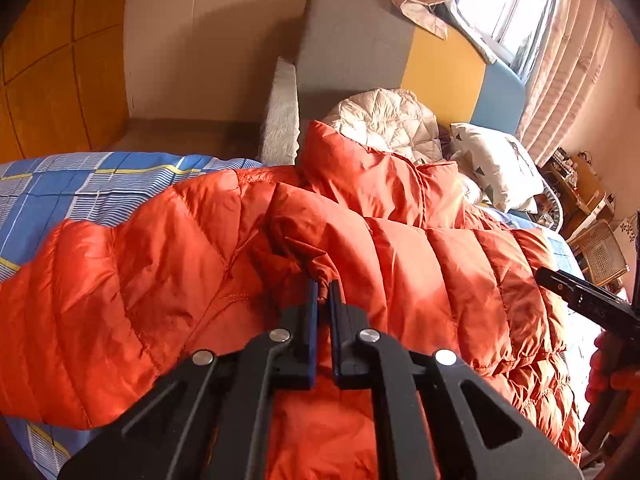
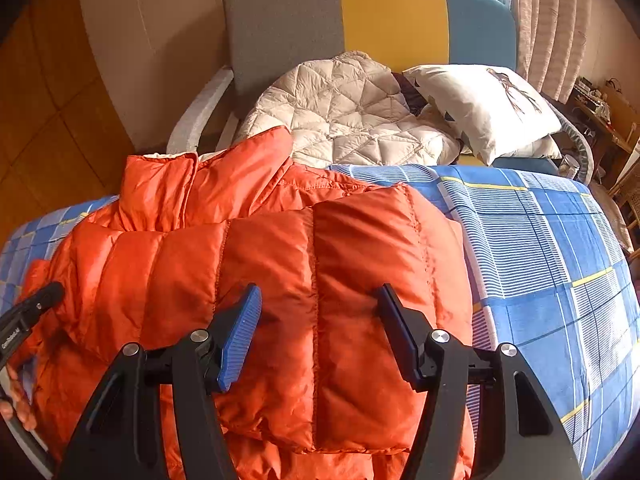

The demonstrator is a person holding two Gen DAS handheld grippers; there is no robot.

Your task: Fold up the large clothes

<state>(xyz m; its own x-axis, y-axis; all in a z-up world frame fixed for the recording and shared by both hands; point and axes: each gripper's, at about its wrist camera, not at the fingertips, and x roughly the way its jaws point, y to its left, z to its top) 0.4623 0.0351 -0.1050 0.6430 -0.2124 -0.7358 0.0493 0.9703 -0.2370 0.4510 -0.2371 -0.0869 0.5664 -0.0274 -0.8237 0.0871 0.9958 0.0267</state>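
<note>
An orange puffer jacket (image 1: 400, 272) lies spread over the blue checked bed sheet (image 1: 80, 188), collar toward the headboard. My left gripper (image 1: 325, 296) is shut on a bunched fold of the jacket, which looks like a sleeve end, and orange fabric pokes out between the blue pads. In the right wrist view the jacket (image 2: 280, 240) fills the middle, one side folded over the front. Just above it my right gripper (image 2: 320, 292) hangs open, nothing between its fingers. The left gripper (image 2: 36, 304) shows at the jacket's left edge.
A cream quilted jacket (image 2: 344, 112) and a white pillow (image 2: 480, 108) lie by the grey, yellow and blue headboard (image 2: 392, 16). Bare checked sheet (image 2: 540, 260) lies right of the jacket. A hand (image 1: 616, 380) holds the right gripper (image 1: 580, 300). Wicker furniture (image 1: 600, 252) stands beside the bed.
</note>
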